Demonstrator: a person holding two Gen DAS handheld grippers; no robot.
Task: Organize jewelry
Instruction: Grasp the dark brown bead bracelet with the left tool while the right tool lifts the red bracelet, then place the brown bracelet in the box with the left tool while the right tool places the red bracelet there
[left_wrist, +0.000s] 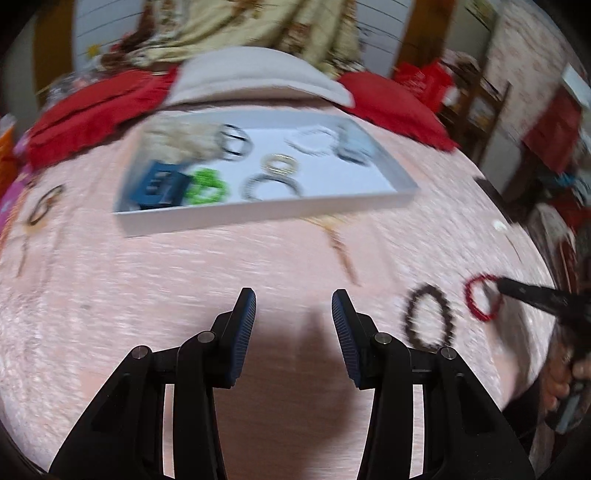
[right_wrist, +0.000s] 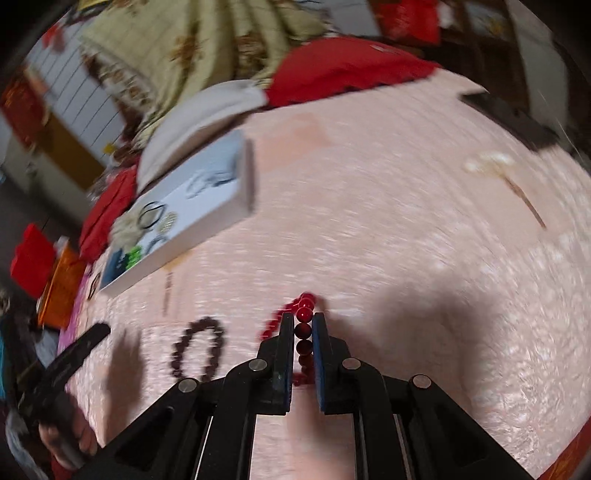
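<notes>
A white tray (left_wrist: 258, 214) lies on the pink cloth and holds several bracelets and rings, a blue clip (left_wrist: 162, 186) and a green piece (left_wrist: 207, 188). My left gripper (left_wrist: 293, 306) is open and empty, in front of the tray above bare cloth. My right gripper (right_wrist: 303, 321) is shut on a red bead bracelet (right_wrist: 304, 314), its beads between the pads; it also shows at the right of the left wrist view (left_wrist: 482, 299). A dark brown bead bracelet (left_wrist: 428, 319) lies on the cloth beside it, also in the right wrist view (right_wrist: 197, 349).
A gold chain (left_wrist: 341, 247) lies on the cloth before the tray. A dark ring (left_wrist: 44, 206) lies at far left. A pale brooch with a pin (right_wrist: 495, 166) and a dark flat box (right_wrist: 509, 118) lie at the far right. Red cloths and a cushion lie behind the tray.
</notes>
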